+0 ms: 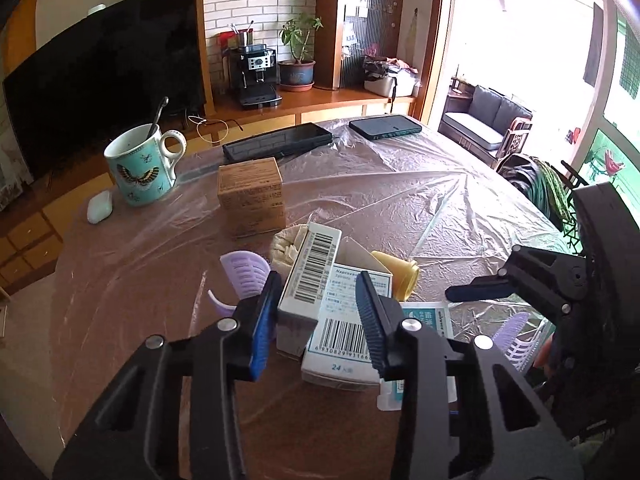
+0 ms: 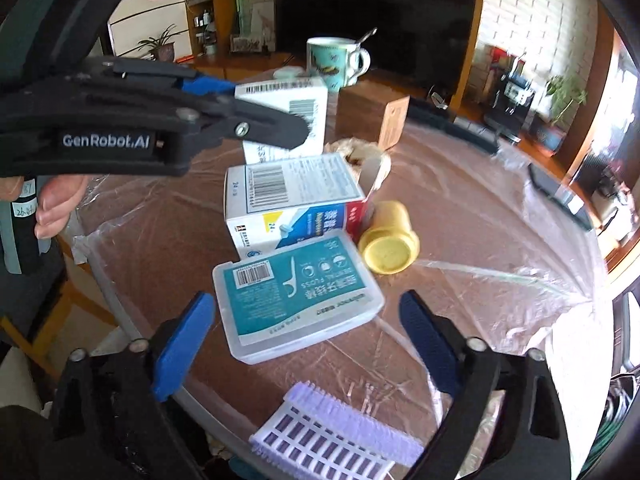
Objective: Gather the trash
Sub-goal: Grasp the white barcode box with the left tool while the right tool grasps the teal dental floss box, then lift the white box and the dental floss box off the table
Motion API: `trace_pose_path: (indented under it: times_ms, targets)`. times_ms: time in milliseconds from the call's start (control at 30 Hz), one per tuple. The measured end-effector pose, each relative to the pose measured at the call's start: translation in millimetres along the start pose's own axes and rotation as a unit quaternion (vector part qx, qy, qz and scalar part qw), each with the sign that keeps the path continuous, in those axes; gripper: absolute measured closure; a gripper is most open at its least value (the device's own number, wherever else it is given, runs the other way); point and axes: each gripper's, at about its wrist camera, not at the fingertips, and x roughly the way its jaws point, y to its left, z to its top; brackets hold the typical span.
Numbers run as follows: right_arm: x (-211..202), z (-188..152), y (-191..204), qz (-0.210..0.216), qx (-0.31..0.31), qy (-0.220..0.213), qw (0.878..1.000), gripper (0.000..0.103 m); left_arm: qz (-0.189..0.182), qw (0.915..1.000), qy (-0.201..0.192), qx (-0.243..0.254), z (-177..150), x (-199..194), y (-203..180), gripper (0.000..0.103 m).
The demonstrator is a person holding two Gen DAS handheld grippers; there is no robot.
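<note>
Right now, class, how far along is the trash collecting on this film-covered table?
Done: nothing visibly binned. In hand: left gripper clamps the white barcoded cardboard box; right gripper hangs open around the clear teal-labelled plastic floss case. Remaining: blue-and-white medicine carton, yellow plastic cap, crumpled beige paper.

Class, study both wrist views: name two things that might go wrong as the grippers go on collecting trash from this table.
1. The left gripper is on the upright white box, which leans on the second medicine box; lifting it may topple the yellow cup.
2. The right gripper straddles the floss case with wide jaws; the smooth case might slide on the plastic sheet.
</note>
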Motion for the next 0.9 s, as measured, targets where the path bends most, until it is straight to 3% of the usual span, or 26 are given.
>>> trace_pose_path:
  times_ms: [200,333,533,900]
  targets:
    - [10,2,-3,0.01,0.0,0.01,1.0,0.017,-0.001,1.0,-0.001,0.009,1,3,-3,0.078]
    - [10,3,-5,0.018,0.008,0.008,1.0,0.018,-0.006,1.0,-0.007,-0.002,2,-1,1,0.08]
    - [-12,2,-18,0.033,0.053,-0.03,0.998,0.018,-0.007,0.9987,-0.044,-0.025,6,-23,7,0.082]
    - [-44,2,-40,0.02,0.103,-0.082,0.991,0.018,0.02,0.995,-0.089,-0.041,5,-53,4,0.085]
